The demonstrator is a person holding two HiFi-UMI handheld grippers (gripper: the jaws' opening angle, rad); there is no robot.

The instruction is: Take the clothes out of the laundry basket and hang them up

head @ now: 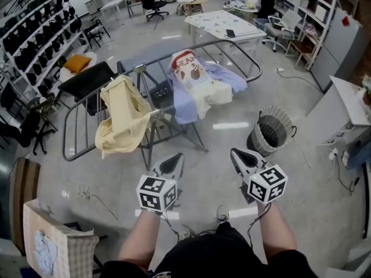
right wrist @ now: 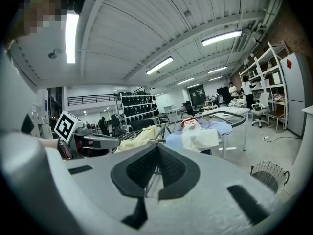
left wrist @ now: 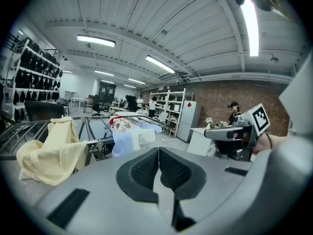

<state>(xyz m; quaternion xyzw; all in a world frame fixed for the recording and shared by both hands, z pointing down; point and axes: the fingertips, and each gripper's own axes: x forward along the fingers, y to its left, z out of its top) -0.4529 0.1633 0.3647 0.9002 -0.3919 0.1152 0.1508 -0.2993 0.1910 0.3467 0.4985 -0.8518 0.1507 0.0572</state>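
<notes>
Ahead of the left gripper (head: 175, 160) and right gripper (head: 236, 153), jaws together and empty, a pale yellow cloth garment (head: 120, 117) drapes a grey metal-tube rack (head: 65, 136).

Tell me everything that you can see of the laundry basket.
The basket is round, made of pale open mesh with a wavy rim. It stands upright on the grey floor, to the right of the rack and apart from it. Its inside looks dark, with no clothes showing. Nothing touches it.
</notes>
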